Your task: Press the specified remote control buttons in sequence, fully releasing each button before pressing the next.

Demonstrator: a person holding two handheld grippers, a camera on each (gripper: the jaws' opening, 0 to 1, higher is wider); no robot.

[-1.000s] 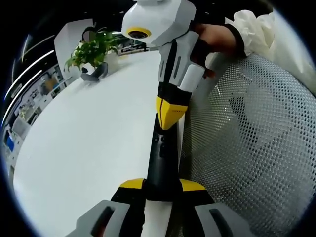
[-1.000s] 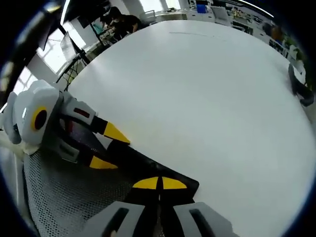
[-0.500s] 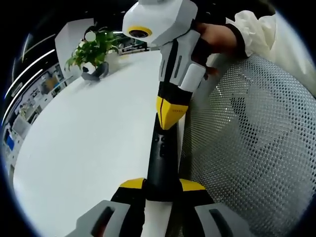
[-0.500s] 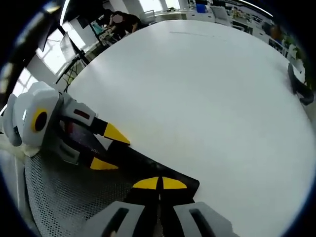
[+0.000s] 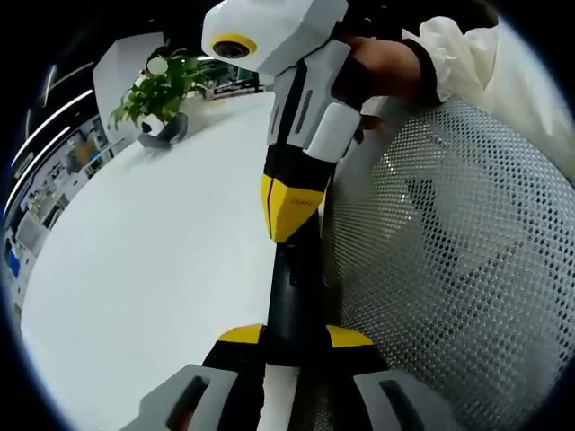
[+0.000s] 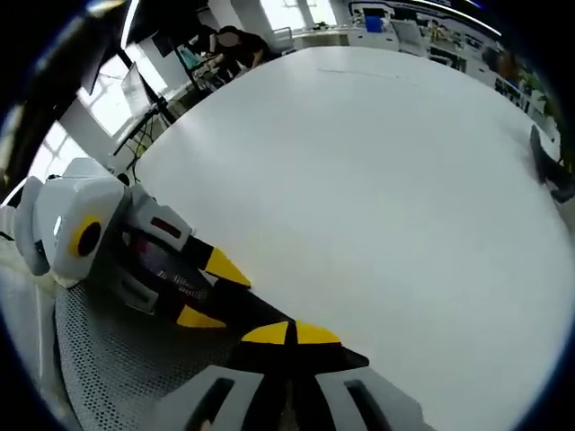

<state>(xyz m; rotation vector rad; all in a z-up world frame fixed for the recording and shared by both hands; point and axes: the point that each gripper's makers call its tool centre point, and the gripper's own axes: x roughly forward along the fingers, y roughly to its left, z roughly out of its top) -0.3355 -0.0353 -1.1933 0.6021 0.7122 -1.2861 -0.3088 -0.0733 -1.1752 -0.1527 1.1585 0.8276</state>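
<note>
remote control (image 5: 296, 287) — black, slim, lying along the edge of the white table (image 5: 153, 260) beside a white mesh chair back (image 5: 458, 260); its far end is covered by the right gripper (image 5: 289, 211) and its near end by the left gripper (image 5: 295, 337), so only the middle stretch shows, with a few small buttons too dim to tell apart; no brand or writing can be read on it. left gripper: in the left gripper view its two yellow-tipped jaws stand narrowly apart, one on each side of the remote's near end, pinching it. right gripper: in the left gripper view it comes down from the top, yellow tips pressed together with no gap, the tip touching the remote's upper face; a hand (image 5: 382, 67) in a white sleeve (image 5: 467, 54) holds it. in the right gripper view the right gripper (image 6: 289, 334) shows both yellow tips meeting on the dark remote (image 6: 260, 316), most of which is hidden beneath them, and the left gripper (image 6: 202, 287) enters from the left, astride it — a red mark on its side is unreadable. potted plant (image 5: 153, 94) at the table's far edge; a person (image 6: 229, 45) far off, blurred
</note>
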